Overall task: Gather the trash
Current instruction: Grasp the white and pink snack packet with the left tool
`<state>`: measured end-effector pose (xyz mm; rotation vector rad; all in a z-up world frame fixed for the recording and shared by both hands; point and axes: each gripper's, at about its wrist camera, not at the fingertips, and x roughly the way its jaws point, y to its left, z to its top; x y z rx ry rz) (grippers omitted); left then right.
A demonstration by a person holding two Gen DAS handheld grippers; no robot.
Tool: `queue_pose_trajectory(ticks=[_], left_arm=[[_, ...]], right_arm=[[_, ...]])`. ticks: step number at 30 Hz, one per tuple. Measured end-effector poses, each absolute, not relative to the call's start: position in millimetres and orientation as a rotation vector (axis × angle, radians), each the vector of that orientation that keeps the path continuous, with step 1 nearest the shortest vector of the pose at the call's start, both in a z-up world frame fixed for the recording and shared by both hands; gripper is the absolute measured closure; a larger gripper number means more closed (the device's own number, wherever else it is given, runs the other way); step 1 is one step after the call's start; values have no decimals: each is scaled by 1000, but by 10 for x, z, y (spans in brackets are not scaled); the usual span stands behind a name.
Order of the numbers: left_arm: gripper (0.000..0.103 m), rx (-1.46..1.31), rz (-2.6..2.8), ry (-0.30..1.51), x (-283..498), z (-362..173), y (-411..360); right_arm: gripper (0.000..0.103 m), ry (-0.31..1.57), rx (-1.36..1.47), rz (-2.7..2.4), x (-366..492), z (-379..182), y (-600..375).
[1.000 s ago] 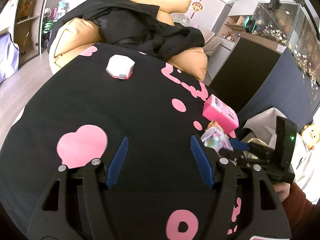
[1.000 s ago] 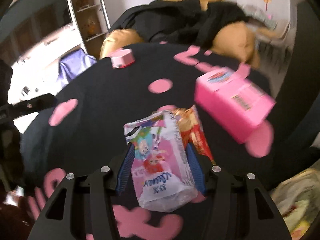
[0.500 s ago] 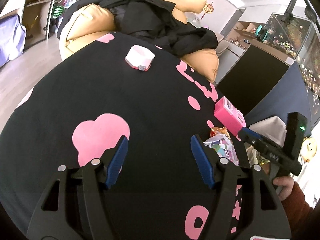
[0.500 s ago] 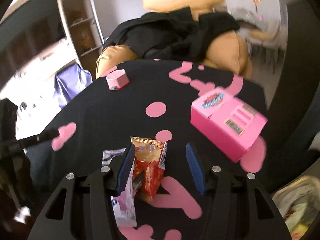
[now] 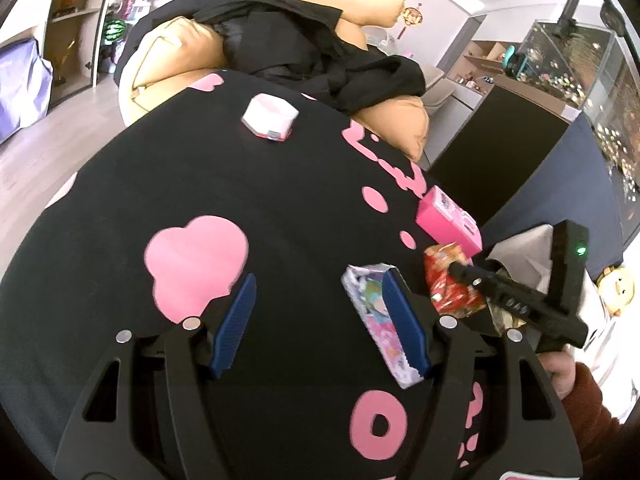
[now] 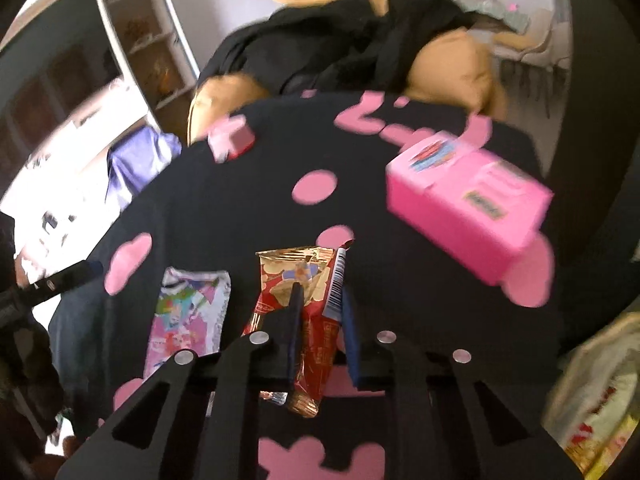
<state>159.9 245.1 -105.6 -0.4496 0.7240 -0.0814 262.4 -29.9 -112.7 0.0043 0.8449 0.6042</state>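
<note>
A red snack wrapper point(image 6: 280, 280) stands pinched between the blue pads of my right gripper point(image 6: 320, 300), whose jaws are closing on it just above the black cloth with pink shapes point(image 6: 240, 208). In the left wrist view the same red wrapper point(image 5: 444, 276) sits at the tip of that right gripper point(image 5: 458, 270). A pink cartoon wrapper point(image 6: 184, 320) lies flat to its left. My left gripper point(image 5: 320, 292) hovers open over the cloth, and the cartoon wrapper point(image 5: 368, 296) lies partly behind its right finger, not between the pads.
A pink carton point(image 6: 464, 208) rests on the cloth's right side, and a small white-and-pink box point(image 5: 270, 118) sits farther back. An open bag point(image 6: 600, 400) hangs at the lower right. Tan cushions point(image 5: 180, 52) under a black garment point(image 5: 304, 52) lie beyond.
The right gripper left the cartoon wrapper lying to the left, shifted to the red wrapper and closed its jaws on it. The left gripper stayed open and nearly still.
</note>
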Motion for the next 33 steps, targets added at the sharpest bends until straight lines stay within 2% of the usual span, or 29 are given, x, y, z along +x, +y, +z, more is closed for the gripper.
queue_pose_trajectory(ticks=[7, 16, 23, 25, 27, 28, 30, 33], left_arm=[[41, -403, -141, 791, 1639, -1115, 1993], [41, -318, -43, 912, 1970, -1334, 1537], [41, -216, 27, 921, 2160, -1400, 1260], [44, -199, 45, 917, 2194, -1407, 1231], [59, -185, 59, 913, 2214, -1411, 1215], [60, -180, 58, 913, 2219, -1409, 1211], [73, -175, 39, 915, 2212, -1408, 1204], [85, -181, 18, 911, 2179, -1394, 1216]], right_arm=[[84, 757, 19, 511, 2290, -901, -765], [84, 707, 55, 462, 1980, -944, -1183], [84, 705, 108, 439, 1936, -1043, -1400], [84, 711, 120, 434, 1925, -1075, -1446], [84, 719, 127, 433, 1905, -1109, -1481], [84, 720, 127, 433, 1901, -1121, -1487], [84, 721, 126, 432, 1882, -1129, -1492], [84, 714, 122, 432, 1844, -1098, -1484]])
